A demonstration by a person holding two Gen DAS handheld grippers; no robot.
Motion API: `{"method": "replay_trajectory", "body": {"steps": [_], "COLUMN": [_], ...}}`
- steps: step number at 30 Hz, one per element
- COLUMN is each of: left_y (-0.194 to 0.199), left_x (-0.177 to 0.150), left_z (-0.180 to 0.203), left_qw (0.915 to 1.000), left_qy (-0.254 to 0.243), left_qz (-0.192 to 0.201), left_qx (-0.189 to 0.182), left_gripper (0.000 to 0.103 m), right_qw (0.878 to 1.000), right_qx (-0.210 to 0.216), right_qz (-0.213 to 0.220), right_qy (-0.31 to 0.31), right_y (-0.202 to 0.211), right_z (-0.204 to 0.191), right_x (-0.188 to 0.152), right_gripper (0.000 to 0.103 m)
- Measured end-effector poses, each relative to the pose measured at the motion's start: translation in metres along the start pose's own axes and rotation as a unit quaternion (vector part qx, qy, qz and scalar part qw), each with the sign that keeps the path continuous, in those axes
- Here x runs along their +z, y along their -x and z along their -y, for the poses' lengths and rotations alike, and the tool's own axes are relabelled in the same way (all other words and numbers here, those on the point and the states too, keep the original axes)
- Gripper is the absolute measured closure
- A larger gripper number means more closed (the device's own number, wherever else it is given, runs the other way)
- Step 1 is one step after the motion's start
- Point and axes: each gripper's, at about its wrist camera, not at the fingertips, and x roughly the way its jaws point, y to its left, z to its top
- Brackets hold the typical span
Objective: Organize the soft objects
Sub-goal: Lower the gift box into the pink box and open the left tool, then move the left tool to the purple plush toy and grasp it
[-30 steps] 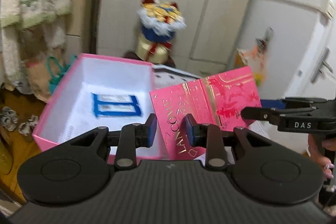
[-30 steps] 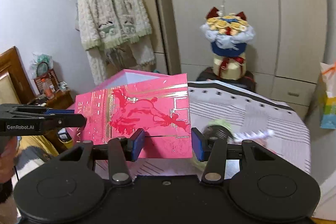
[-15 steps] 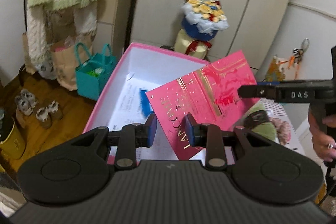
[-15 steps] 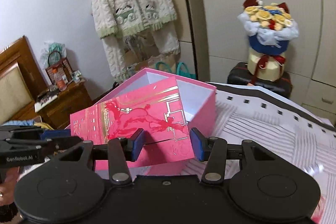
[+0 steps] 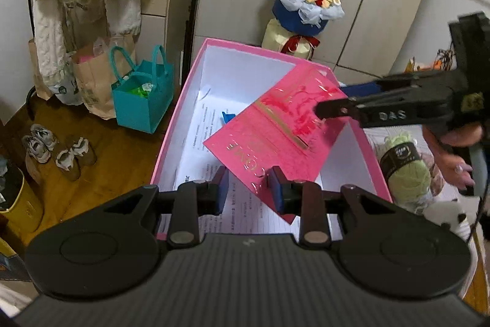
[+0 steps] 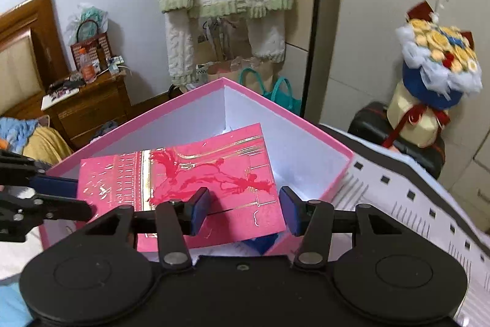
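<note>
A flat pink paper bag [image 5: 275,137] with gold print lies tilted over the open pink box [image 5: 183,100], partly inside it. My left gripper [image 5: 248,189] is shut on the bag's near corner. My right gripper [image 5: 337,100] straddles the far corner, and its jaws are opening. In the right wrist view the bag [image 6: 190,173] passes behind the left pad of the right gripper [image 6: 245,209], with a sliver of space at the right pad. The left gripper [image 6: 61,195] pinches the bag's left edge there. A green yarn skein [image 5: 404,170] and a white plush toy [image 5: 444,213] lie right of the box.
Printed papers line the bottom of the box [image 6: 275,106], which sits on a striped cloth [image 6: 413,192]. A teal tote [image 5: 141,100], paper bags and shoes [image 5: 55,149] stand on the wooden floor to the left. A bouquet [image 5: 306,5] stands behind, and a nightstand [image 6: 85,106] at the far left.
Both grippers carried the pink bag across and down, from upright in front of the box to tilted inside its rim. The right gripper's fingers now stand a little wider apart.
</note>
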Motion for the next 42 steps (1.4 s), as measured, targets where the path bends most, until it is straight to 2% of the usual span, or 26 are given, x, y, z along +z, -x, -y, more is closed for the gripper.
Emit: {"method": "replay_trajectory", "body": {"steps": [6,9,12,15,23,27,30,33,42], "left_y": [-0.009,-0.013,-0.011,-0.003,0.032,0.057,0.078,0.097,0.128], "left_x": [-0.002,-0.001,-0.001,0.000,0.005,0.005,0.003,-0.002,-0.029], "left_z": [0.000,0.010,0.022,0.029,0.044,0.055,0.066,0.076,0.112], "left_qw": [0.9993,0.9977,0.9972,0.9963,0.9931,0.9914,0.9889,0.9864,0.9786], "left_qy": [0.000,-0.023,-0.052,-0.073,-0.105,-0.115,-0.130,-0.143,-0.165], "left_qz": [-0.027,-0.045,-0.043,-0.035,-0.030,-0.021,-0.012,-0.004,0.023], "left_qx": [-0.025,-0.046,-0.033,-0.026,-0.043,-0.059,-0.070,-0.082,-0.121], "left_gripper": [0.075,0.075,0.071,0.067,0.052,0.045,0.040,0.033,0.017], "right_qw": [0.999,0.997,0.997,0.999,0.999,0.998,0.998,0.997,0.994], "right_qx": [-0.021,-0.051,-0.050,-0.034,-0.011,-0.021,-0.022,-0.030,-0.048], "right_qz": [-0.014,-0.008,0.000,0.008,0.019,0.031,0.042,0.057,0.081], "right_qy": [0.038,0.064,0.057,0.022,-0.042,-0.042,-0.041,-0.037,-0.047], "right_y": [-0.016,-0.017,-0.005,0.017,0.092,0.130,0.159,0.186,0.236], "right_z": [-0.006,-0.013,-0.017,-0.017,-0.032,-0.045,-0.053,-0.060,-0.066], "right_x": [0.005,0.004,0.003,-0.001,-0.026,-0.039,-0.052,-0.067,-0.131], "right_gripper": [0.049,0.047,0.045,0.043,0.038,0.030,0.028,0.019,0.018]}}
